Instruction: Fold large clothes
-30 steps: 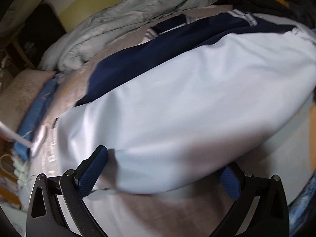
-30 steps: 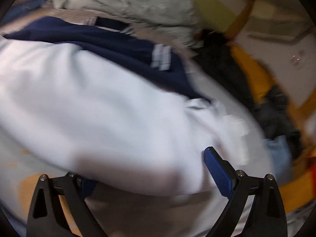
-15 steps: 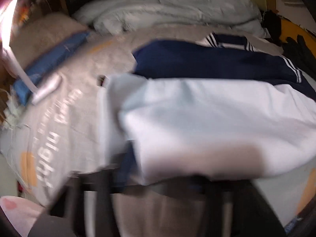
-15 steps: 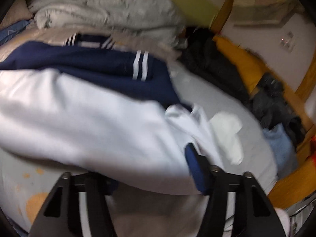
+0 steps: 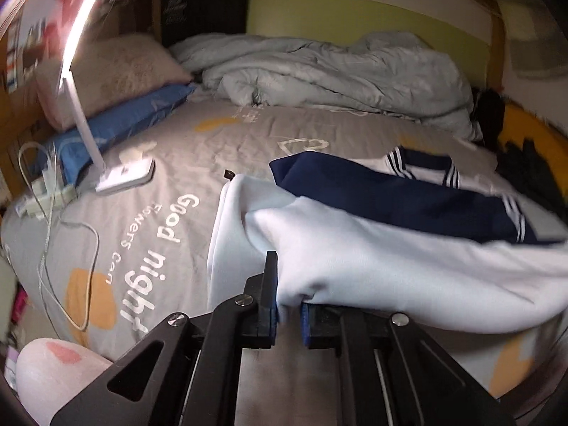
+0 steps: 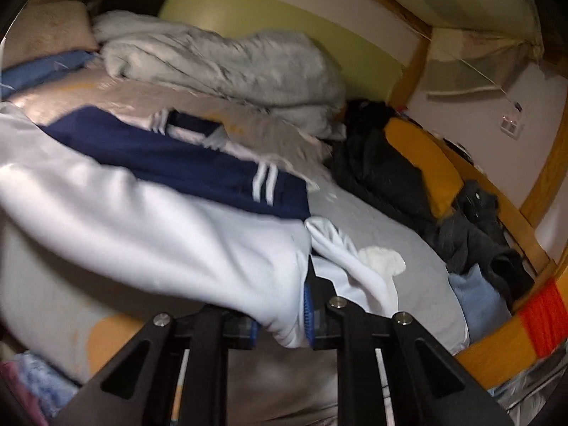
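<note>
A large white garment (image 5: 390, 269) with navy sleeves and white stripes (image 5: 372, 191) lies across the grey bed sheet (image 5: 198, 149). My left gripper (image 5: 288, 314) has its jaws closing on the garment's near hem, and the white cloth is pinched between the blue pads. In the right wrist view the same white garment (image 6: 149, 227) hangs from my right gripper (image 6: 280, 323), whose jaws are closing on its other hem corner, cloth bunched between the pads. Both corners are lifted off the bed; the navy part (image 6: 170, 159) still rests on the sheet.
A white desk lamp (image 5: 117, 174) with a cable stands at the left of the bed, beside a blue pillow (image 5: 117, 120) and a beige one. A crumpled grey duvet (image 5: 337, 71) lies at the head. Dark clothes (image 6: 387, 170) and a yellow cushion (image 6: 422, 156) line the right side.
Both grippers went from wide open around the hem to closed on the white cloth, then rose with it. The left one also rolled level and swung toward the lamp side.
</note>
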The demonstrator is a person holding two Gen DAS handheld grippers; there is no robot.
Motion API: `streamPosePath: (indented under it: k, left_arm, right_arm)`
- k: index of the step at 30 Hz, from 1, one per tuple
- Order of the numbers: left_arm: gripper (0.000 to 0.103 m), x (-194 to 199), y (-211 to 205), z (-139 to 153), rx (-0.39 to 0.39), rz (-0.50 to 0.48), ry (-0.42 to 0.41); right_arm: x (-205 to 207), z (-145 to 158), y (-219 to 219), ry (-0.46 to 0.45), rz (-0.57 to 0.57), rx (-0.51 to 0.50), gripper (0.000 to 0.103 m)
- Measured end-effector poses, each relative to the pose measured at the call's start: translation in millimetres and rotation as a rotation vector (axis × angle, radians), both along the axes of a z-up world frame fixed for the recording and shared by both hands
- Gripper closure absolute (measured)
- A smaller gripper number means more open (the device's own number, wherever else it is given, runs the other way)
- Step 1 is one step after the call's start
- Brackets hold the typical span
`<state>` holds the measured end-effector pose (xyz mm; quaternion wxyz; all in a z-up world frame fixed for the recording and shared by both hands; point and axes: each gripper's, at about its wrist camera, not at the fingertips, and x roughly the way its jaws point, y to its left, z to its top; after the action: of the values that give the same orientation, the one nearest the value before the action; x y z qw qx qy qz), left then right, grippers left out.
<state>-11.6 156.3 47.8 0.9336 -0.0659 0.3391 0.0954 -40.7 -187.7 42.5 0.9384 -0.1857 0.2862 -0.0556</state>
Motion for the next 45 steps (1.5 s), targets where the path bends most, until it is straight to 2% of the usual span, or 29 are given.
streamPosePath:
  k: [2,4,5,6,7,10,12,13,15,20,23,26,30,31,32,33,34,38,40,44,45]
  left_arm:
    - [0.093,16,5,9,-0.05,-0.001,0.016]
    - [0.093,36,3,18,-0.049,-0.003,0.032]
    - [0.093,48,0,22,-0.049,-0.011,0.034]
    - [0.093,62,0,26,-0.056,-0.021,0.034]
    - [0.093,77,4,28,-0.082,-0.034,0.036]
    - [0.093,120,28,26,-0.225,-0.051,0.075]
    - [0.093,150,37,17,-0.267,-0.042,0.133]
    - [0.093,164,39,10,-0.279,-0.039,0.16]
    - [0.093,187,37,1,-0.241,-0.033,0.186]
    - [0.093,231,22,-14,-0.126,-0.044,0.201]
    - [0.093,265,23,-31,-0.137,-0.047,0.276]
    - [0.093,283,26,-44,-0.163,-0.047,0.288]
    - [0.084,283,25,-46,-0.151,-0.067,0.245]
    - [0.072,280,25,-44,-0.158,-0.068,0.245]
    - [0.059,275,27,-41,-0.166,-0.066,0.24]
    - [0.053,268,29,-35,-0.173,-0.069,0.223]
    - [0.042,260,30,-28,-0.186,-0.085,0.196]
    - [0.021,225,30,8,-0.2,-0.111,0.075]
    - [0.016,206,25,27,-0.171,-0.11,0.017]
    - [0.01,162,14,45,-0.129,-0.115,-0.075]
    - [0.01,152,10,45,-0.108,-0.12,-0.086]
  right_arm:
    - [7,8,-1,0.0,0.007,0.018,0.086]
    - [28,20,-6,-0.002,0.001,0.057,0.086]
    - [46,26,-9,0.004,-0.006,0.079,0.086]
    - [88,30,-18,0.04,-0.034,0.139,0.086]
    - [88,30,-18,0.04,-0.034,0.139,0.086]
    - [155,21,-38,0.12,-0.073,0.26,0.086]
    - [186,12,-40,0.168,-0.059,0.288,0.086]
    - [186,12,-40,0.168,-0.059,0.288,0.085]
    - [219,1,-37,0.208,-0.071,0.299,0.085]
    - [259,-12,-30,0.232,-0.092,0.269,0.085]
    - [280,-23,-35,0.265,-0.105,0.299,0.084]
    - [290,-27,-37,0.22,-0.087,0.321,0.083]
    - [294,-30,-41,0.188,-0.078,0.323,0.077]
    - [289,-27,-41,0.176,-0.073,0.325,0.071]
    - [285,-24,-43,0.159,-0.075,0.327,0.054]
    - [279,-18,-46,0.131,-0.088,0.329,0.043]
    - [273,-13,-50,0.107,-0.094,0.34,0.03]
    - [253,6,-74,0.12,-0.087,0.509,0.025]
    - [238,16,-86,0.097,-0.094,0.562,0.024]
    - [213,27,-96,0.048,-0.113,0.543,0.02]
    - [193,35,-103,0.007,-0.131,0.523,0.019]
